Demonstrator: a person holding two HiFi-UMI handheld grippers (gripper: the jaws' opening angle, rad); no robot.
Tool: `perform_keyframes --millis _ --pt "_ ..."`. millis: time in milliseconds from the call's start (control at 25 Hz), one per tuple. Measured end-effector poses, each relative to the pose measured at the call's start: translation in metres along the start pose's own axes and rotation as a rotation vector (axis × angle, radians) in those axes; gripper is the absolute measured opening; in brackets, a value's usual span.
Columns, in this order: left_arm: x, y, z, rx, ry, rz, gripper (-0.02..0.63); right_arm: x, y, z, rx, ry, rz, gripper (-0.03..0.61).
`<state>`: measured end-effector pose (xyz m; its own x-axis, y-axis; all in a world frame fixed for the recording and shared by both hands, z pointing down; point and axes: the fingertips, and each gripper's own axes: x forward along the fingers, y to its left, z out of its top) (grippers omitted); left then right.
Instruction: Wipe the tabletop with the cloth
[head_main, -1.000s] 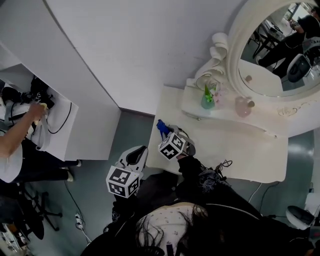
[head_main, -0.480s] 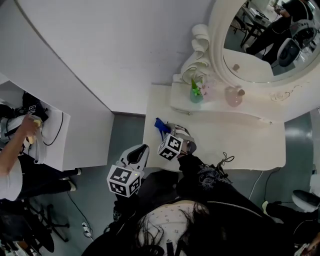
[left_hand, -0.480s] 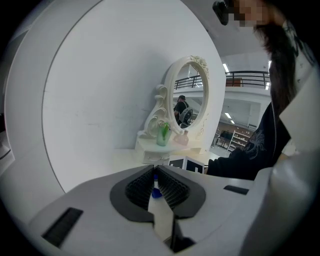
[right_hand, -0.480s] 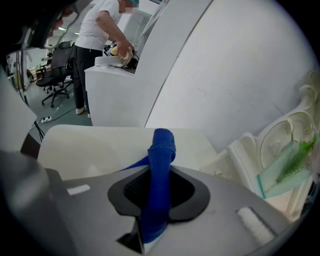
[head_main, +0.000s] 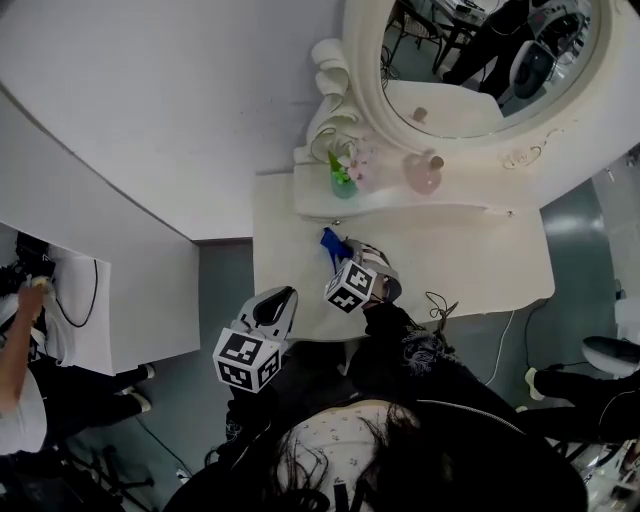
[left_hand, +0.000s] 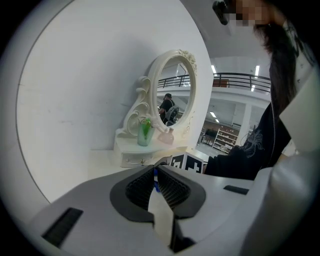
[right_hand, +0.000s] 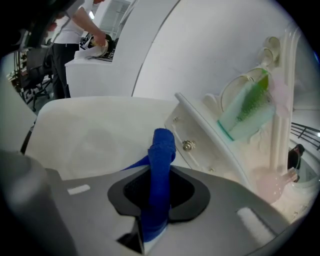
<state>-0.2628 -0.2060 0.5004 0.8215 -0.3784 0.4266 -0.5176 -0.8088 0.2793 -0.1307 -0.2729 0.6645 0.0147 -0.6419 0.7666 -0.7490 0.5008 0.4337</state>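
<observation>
While the head view shows only a tip of the blue cloth on the tabletop, the right gripper view reveals the right gripper clamped on it. The left gripper, jaws together, hangs off-table. The cloth sits farther from the table's left edge than 1 second ago.

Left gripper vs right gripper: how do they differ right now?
The left gripper has its jaws together on nothing, while the right gripper is clamped on the blue cloth. The left gripper sits back by the front-left corner of the tabletop, and the right gripper reaches further in over it. Both have their jaws shut.
</observation>
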Motion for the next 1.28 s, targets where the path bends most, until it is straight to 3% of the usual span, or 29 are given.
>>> perform_keyframes --millis 600,920,1280 --pt "0.074 -0.065 0.008 0.052 0.062 -0.052 0.002 -0.025 -0.099 -0.130 0.176 0.063 -0.103 0.073" --pt "0.140 -0.150 0.020 0.108 0.112 -0.126 0.002 -0.047 -0.147 -0.209 0.209 0.065 -0.118 0.072" --pt "0.196 -0.194 0.036 0.136 0.130 -0.170 0.002 -0.065 -0.198 -0.282 0.266 0.098 -0.171 0.072"
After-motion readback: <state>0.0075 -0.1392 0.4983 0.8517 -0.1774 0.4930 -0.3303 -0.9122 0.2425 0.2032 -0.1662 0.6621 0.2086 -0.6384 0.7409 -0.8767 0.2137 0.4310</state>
